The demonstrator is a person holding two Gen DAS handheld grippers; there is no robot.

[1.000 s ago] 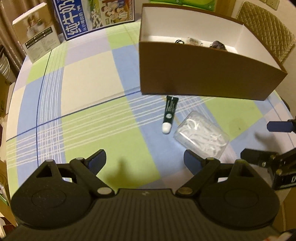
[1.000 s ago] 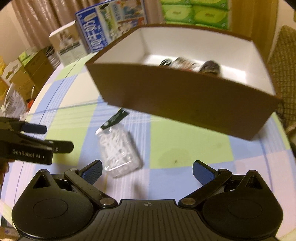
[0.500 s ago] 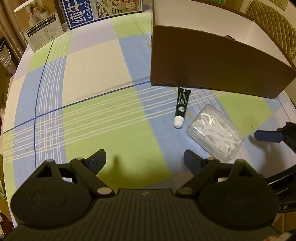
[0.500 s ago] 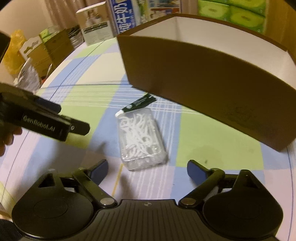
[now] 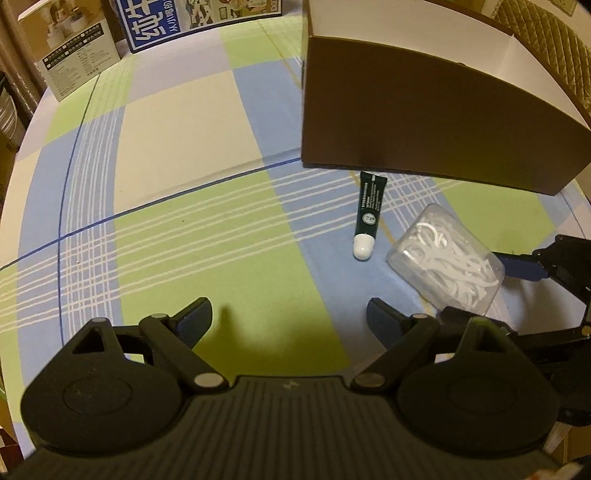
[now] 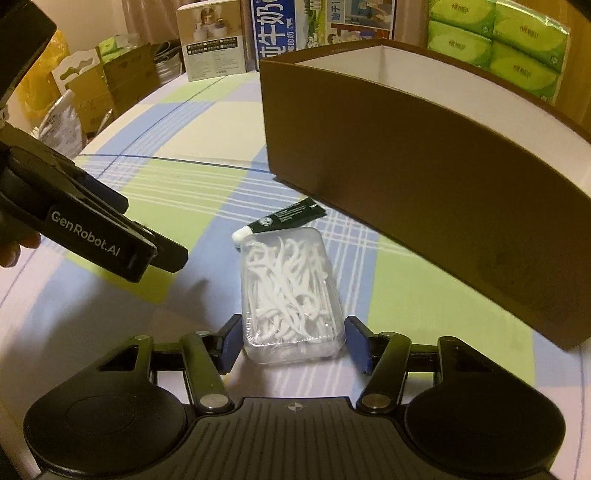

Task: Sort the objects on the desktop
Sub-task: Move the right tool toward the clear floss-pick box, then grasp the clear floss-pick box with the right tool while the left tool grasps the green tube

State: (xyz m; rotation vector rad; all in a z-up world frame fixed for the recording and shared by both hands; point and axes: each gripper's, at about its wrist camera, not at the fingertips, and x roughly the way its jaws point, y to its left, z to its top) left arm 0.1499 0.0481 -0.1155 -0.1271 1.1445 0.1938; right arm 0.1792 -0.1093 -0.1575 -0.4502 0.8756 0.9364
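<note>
A clear plastic case of white floss picks (image 6: 290, 291) lies on the checked tablecloth, in front of the brown cardboard box (image 6: 406, 155). My right gripper (image 6: 291, 343) straddles the case's near end. Its jaws are closing, with both blue pads just beside the case walls. A dark green tube with a white cap (image 6: 284, 219) lies right behind the case. In the left wrist view the tube (image 5: 369, 210) and the case (image 5: 447, 266) sit to the right. My left gripper (image 5: 290, 321) hangs open over bare cloth with nothing between its fingers.
The brown box (image 5: 424, 122) has tall walls and a white inside. A white carton (image 5: 74, 55) and a blue milk carton (image 5: 184, 18) stand at the table's far edge. Green tissue packs (image 6: 517, 40) are behind the box. Bags and boxes crowd the floor at left.
My right gripper has come down and forward over the floss case, rolled level, and narrowed its jaws around it. The left gripper has drifted slightly lower and stays open.
</note>
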